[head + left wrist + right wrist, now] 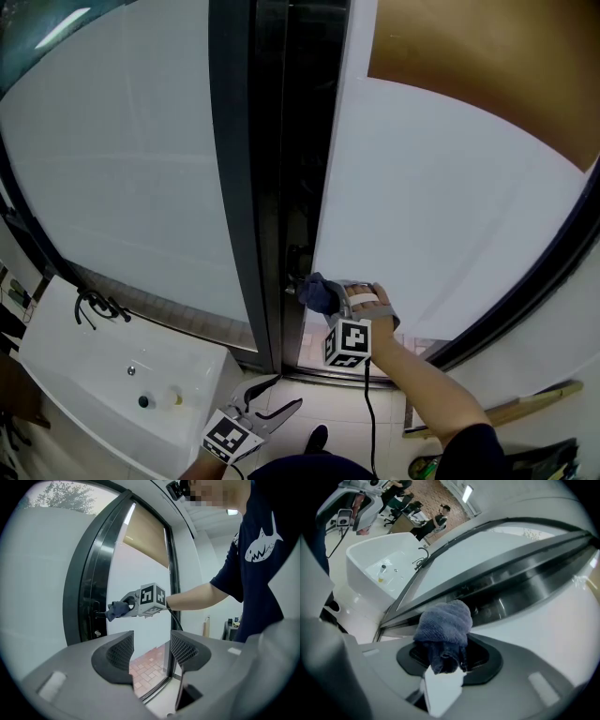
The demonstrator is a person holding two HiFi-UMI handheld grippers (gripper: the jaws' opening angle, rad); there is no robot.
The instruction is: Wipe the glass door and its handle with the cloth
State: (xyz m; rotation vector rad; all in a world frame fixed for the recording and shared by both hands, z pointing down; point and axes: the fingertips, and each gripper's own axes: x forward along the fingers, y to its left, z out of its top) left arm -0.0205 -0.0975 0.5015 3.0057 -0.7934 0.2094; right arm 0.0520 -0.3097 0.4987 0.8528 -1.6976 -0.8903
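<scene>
A frosted glass door [441,216] stands beside a dark frame [272,187]. My right gripper [325,296] is shut on a bunched blue cloth [315,292] and presses it against the dark door handle [296,267] at the door's edge. The right gripper view shows the cloth [446,623] filling the jaws, right against the dark frame [515,590]. My left gripper [274,398] hangs low near the floor, open and holding nothing. In the left gripper view, its jaws [150,652] stand apart, and beyond them are the cloth [117,611] and handle [96,614].
A white basin [112,375] with a black tap [94,306] stands at the lower left. A wooden strip [520,411] lies on the floor at the right. A brown blind [487,66] covers the door's top. Brick paving [149,662] shows through the glass.
</scene>
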